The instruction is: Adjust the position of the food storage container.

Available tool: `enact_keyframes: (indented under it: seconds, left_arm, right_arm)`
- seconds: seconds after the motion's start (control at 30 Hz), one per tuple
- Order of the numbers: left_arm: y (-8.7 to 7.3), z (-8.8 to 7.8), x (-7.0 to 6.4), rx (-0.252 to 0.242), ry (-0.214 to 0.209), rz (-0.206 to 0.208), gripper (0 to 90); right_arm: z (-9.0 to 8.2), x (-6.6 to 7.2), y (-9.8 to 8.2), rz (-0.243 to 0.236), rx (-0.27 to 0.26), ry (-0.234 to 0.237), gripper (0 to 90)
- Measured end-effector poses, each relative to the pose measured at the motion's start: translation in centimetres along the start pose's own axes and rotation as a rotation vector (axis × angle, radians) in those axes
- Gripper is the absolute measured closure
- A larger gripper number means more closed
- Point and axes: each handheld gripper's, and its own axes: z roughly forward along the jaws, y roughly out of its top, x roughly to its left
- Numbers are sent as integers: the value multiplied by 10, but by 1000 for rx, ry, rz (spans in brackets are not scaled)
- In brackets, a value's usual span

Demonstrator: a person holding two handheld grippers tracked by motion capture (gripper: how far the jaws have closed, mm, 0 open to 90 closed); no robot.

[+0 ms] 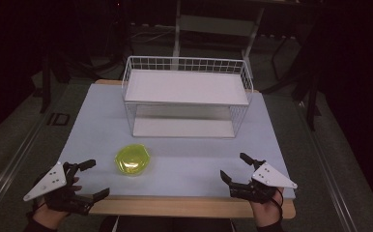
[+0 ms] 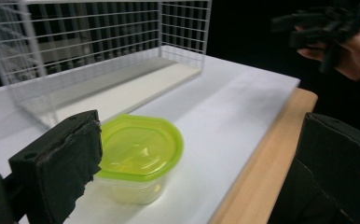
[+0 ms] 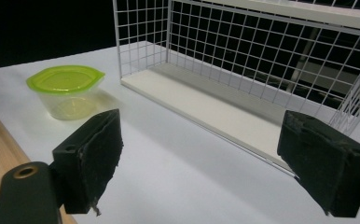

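High view first: the little tub with the green lid (image 1: 132, 159) sits on the white table (image 1: 184, 159), in front of the wire rack (image 1: 186, 96) and apart from it. The left gripper (image 1: 92, 178) waits near the tub with its jaws wide apart and nothing in them. The right gripper (image 1: 235, 167) waits at the other side, also wide apart and empty. So the work looks like it has not begun; the tub must first be grabbed, and maybe it goes on the rack, though that is a guess. Left gripper view next: the tub (image 2: 138, 156) is close, just past the near jaw, not touched. Its lid is bright yellow-green and shut tight, with a see-through cup below. It may be empty, but the wall is too cloudy to be sure. Right gripper view last: the tub (image 3: 66, 91) stands far off to the left, beside the rack's (image 3: 262, 60) corner, and the jaws hold only air.
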Motion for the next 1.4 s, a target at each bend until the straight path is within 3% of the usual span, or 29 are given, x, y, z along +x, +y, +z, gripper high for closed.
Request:
enact_keyframes:
  seconds: [0.2,0.43,0.6,0.63,0.77,0.9,0.97,1.03,1.07,1.13,1.23,1.3,1.33,1.37,1.4]
  left_arm:
    - [1,4,-6,21,-25,32,14]
    - [12,2,-14,-51,-87,9,14]
    - [30,1,-12,-107,-59,-19,14]
    - [33,0,-12,-105,-33,-16,14]
    - [41,-1,-6,-103,-31,-32,14]
    - [51,3,8,-23,13,-30,15]
    - [52,4,14,-7,25,-40,18]
    - [53,5,18,1,23,-48,79]
    - [52,7,24,10,43,-66,82]
    - [51,9,28,11,44,-72,186]
    - [42,16,41,67,98,-96,365]
    - [35,21,48,115,164,-121,513]
    - [35,21,48,115,164,-121,573]
    - [32,24,51,123,179,-141,603]
    - [25,29,56,163,225,-163,608]
  right_arm:
    - [-2,3,1,-10,-19,3,137]
    - [-4,1,2,5,-21,-6,137]
    - [-5,3,4,-6,-31,-6,137]
    - [-5,4,4,-4,-32,-1,137]
    - [-4,5,4,-1,-30,9,137]
    - [-2,9,5,-8,-27,19,137]
    - [-2,11,6,-17,-30,29,136]
    - [-3,13,7,-26,-35,33,137]
    - [-3,14,7,-24,-35,38,137]
    - [-2,14,7,-26,-36,43,137]
    - [-2,14,7,-24,-34,47,137]
    - [-2,14,7,-22,-32,54,137]
    - [-2,14,7,-22,-32,54,137]
    - [-2,14,7,-23,-34,60,137]
    - [-2,14,7,-24,-34,62,137]
